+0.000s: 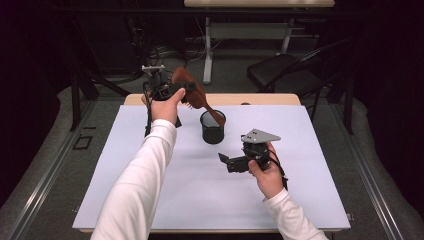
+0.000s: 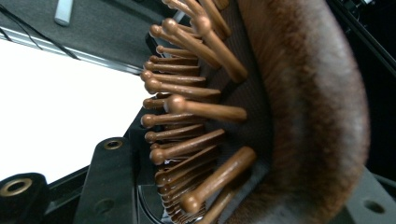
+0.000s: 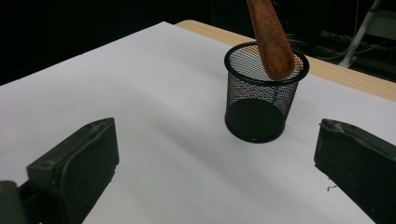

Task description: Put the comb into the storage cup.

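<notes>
Left gripper [image 1: 186, 90] clenched on the head of a brown wooden hairbrush [image 1: 192, 90], raised above the far side of the white table cover [image 1: 125, 165]. Jaws pressing on the bristle side and the back of the head, as seen in the left gripper view, where peg bristles with rounded tips [image 2: 187, 116] fan out from a dark cushion just beyond the black jaws. Slanting down and away from that grip, the brush handle [image 3: 271, 37], its rounded end already dipping just inside the rim of a black mesh pen cup [image 3: 261, 93].

Judged about two thirds done: brush picked up, carried over and aimed handle-first into the cup. Left to do: lowering the handle to the bottom, letting go, and checking that the cup stays upright.

Right gripper [image 1: 225, 161] spread wide, holding nothing, low over the cover on the near side of the cup and pointing towards it, well apart from it.

Hairbrush: warm reddish-brown wood, smooth and slightly glossy, oval paddle head, tapering handle. Head-heavy by the look of it, so likely to lean on the rim once released. Cup: light, open mesh, standing upright on the cover.
</notes>
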Available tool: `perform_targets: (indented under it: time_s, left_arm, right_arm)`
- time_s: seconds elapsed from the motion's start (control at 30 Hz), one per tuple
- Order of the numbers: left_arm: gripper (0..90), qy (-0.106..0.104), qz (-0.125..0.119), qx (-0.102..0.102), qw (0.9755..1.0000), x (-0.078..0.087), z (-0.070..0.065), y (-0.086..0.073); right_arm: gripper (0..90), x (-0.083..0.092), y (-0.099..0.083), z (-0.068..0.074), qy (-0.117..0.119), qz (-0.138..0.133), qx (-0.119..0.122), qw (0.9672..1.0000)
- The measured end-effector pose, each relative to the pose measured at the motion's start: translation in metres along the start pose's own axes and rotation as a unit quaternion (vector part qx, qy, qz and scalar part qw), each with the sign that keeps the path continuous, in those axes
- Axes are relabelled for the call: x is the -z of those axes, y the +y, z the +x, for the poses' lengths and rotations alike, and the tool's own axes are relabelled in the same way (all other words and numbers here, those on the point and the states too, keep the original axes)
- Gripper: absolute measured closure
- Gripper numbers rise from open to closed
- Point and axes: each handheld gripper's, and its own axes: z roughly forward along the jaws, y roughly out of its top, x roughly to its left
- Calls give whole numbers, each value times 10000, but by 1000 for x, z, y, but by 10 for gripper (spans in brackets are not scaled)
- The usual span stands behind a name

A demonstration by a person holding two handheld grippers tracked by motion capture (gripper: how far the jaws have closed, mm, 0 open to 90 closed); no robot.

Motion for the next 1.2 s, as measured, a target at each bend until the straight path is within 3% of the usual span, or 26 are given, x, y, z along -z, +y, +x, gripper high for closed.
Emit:
perform_targets:
  time_s: [0.53,1.2]
  left_arm:
    - [478,155,-194,-81,9997,-5,2,0]
    - [478,333,-223,-315,9987,-14,3,-6]
  right_arm:
    - [0,1,0,-1,-7,-14,-21,10000]
    - [0,2,1,-2,-16,-47,-25,10000]
